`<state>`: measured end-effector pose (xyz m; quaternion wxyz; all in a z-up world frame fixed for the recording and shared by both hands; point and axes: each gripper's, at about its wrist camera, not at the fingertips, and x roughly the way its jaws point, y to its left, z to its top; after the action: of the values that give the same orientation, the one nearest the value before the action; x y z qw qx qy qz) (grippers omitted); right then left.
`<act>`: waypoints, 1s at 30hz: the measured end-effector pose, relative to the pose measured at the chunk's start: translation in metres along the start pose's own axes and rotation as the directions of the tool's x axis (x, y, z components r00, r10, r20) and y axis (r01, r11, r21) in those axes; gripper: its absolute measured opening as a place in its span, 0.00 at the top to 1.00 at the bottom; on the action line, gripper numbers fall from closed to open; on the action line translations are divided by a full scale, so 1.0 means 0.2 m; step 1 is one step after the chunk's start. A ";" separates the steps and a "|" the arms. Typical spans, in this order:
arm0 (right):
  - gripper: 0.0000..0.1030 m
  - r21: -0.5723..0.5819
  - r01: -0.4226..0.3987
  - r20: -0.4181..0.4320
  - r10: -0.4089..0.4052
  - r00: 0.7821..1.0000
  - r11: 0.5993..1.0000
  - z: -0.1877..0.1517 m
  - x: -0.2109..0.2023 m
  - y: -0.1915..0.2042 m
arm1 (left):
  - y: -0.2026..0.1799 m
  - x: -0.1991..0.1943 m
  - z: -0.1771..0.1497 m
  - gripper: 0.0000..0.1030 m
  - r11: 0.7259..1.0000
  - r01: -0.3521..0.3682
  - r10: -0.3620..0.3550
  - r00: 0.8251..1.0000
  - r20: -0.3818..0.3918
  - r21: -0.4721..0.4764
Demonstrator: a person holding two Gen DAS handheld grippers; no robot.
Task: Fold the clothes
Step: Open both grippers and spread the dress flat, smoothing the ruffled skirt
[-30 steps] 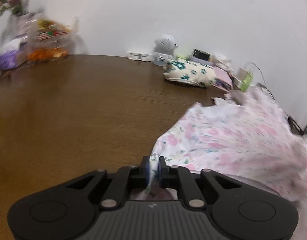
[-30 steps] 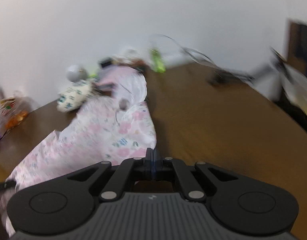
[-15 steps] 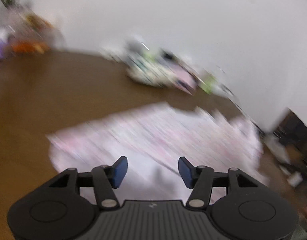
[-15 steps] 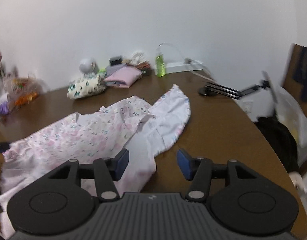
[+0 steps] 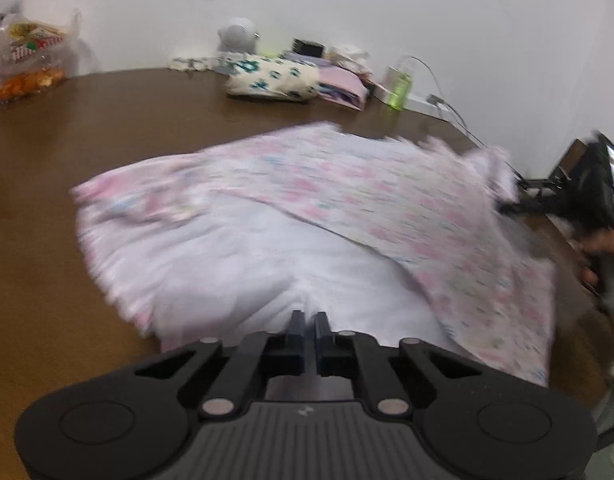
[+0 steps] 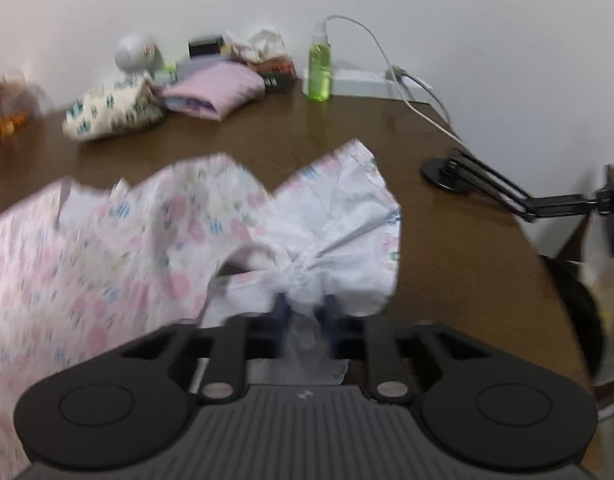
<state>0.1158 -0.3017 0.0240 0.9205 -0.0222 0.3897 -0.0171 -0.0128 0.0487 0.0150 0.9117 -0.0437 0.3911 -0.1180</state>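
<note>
Left gripper (image 5: 310,326) is clamped on the garment (image 5: 347,200) near edge; right gripper (image 6: 305,312) is closing on its far corner, long axis running between them.

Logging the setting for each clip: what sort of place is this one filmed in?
Probably a room in a home. A brown wooden table against a white wall holds a floral garment, folded clothes, a green spray bottle and bagged snacks.

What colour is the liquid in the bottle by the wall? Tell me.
Bright green; the bottle shows best in the right wrist view.
</note>
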 end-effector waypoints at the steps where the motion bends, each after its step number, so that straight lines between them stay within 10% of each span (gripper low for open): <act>1: 0.92 -0.008 0.031 -0.005 -0.031 1.000 0.999 -0.04 -0.03 0.00 | 0.02 0.02 0.02 0.96 1.000 -0.019 0.019 1.000 0.009 0.015; 6: 0.91 0.079 0.094 -0.006 -0.094 0.996 0.992 -0.32 -0.29 0.03 | 0.05 0.14 0.17 0.96 0.991 -0.082 0.081 0.997 0.015 0.103; 12: 0.81 0.202 -0.058 0.010 0.057 0.998 0.978 -0.54 -0.60 -0.04 | 0.04 0.16 0.29 0.88 0.985 -0.111 0.112 0.994 0.004 0.133; 17: 0.62 0.085 -0.320 0.135 0.307 0.942 0.944 -0.54 -0.82 0.02 | -0.06 -0.07 0.12 0.36 0.983 0.157 -0.161 0.986 0.033 0.093; 20: 0.63 0.006 -0.457 0.070 0.456 0.887 0.889 -0.54 -0.71 0.18 | -0.14 -0.05 0.03 0.37 0.962 0.255 -0.253 0.967 -0.028 0.093; 22: 0.64 -0.010 -0.467 0.012 0.467 0.884 0.884 -0.55 -0.61 0.28 | -0.16 -0.01 -0.01 0.52 0.977 0.197 -0.193 0.979 -0.057 0.075; 25: 0.97 0.005 -0.492 -0.038 0.491 0.870 0.871 -0.57 -0.53 0.31 | -0.14 0.00 -0.02 0.54 0.983 0.171 -0.166 0.984 -0.063 0.072; 30: 0.99 -0.098 -0.528 -0.096 0.520 0.849 0.844 -0.64 -0.69 0.30 | -0.15 0.00 -0.02 0.54 0.986 0.142 -0.137 0.988 -0.067 0.090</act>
<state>-0.0708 -0.2380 0.0306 0.8738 0.0302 0.4114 0.2576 -0.0216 0.0200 0.0175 0.8899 -0.0242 0.4087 -0.2012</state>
